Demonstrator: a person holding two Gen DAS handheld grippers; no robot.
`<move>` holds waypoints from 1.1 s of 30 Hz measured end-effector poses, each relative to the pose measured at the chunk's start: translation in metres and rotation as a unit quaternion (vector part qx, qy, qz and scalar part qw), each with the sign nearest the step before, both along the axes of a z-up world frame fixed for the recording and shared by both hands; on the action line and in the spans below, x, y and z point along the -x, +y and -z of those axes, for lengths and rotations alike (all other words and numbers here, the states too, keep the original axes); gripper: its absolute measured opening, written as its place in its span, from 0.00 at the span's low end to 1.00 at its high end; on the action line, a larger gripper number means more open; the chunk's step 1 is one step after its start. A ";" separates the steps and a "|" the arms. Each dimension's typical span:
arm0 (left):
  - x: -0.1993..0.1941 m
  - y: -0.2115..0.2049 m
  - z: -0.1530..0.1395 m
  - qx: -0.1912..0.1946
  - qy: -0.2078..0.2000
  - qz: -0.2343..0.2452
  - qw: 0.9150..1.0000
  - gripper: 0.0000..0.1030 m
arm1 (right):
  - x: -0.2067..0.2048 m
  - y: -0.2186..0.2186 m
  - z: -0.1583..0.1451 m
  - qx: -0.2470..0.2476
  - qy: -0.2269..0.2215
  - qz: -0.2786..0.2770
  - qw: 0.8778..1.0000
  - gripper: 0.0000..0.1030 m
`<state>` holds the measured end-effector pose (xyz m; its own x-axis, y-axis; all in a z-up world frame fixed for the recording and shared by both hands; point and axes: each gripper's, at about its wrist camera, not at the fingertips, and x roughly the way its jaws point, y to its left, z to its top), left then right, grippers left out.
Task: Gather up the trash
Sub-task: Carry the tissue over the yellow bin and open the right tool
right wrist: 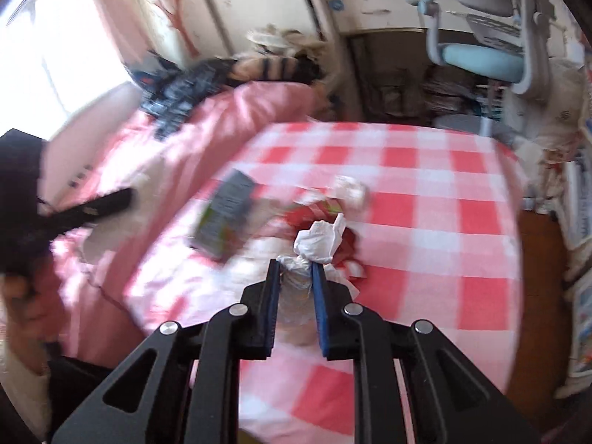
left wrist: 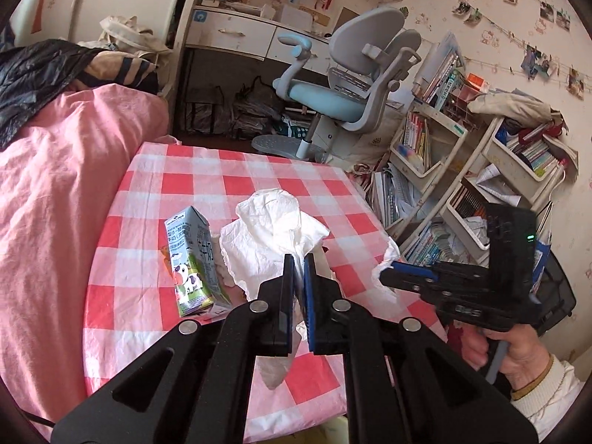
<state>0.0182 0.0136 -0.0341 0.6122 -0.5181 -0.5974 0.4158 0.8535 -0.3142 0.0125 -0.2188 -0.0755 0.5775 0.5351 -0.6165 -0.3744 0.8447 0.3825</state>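
Note:
In the left wrist view my left gripper is shut on a large crumpled white tissue and holds it over the red-and-white checked table. A milk carton with a cow picture stands just left of it. My right gripper reaches in from the right, touching a white scrap. In the blurred right wrist view my right gripper is shut on a small white tissue wad. The carton, another crumpled tissue and a red wrapper lie beyond it.
A bed with a pink quilt borders the table on the left. A blue-and-grey desk chair stands behind the table. Book racks stand to the right. A black bin sits by the right hand.

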 end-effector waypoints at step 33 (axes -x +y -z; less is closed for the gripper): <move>0.135 -0.028 0.077 -0.076 0.103 0.049 0.991 0.06 | 0.076 0.012 0.046 0.097 0.013 0.084 0.992 0.71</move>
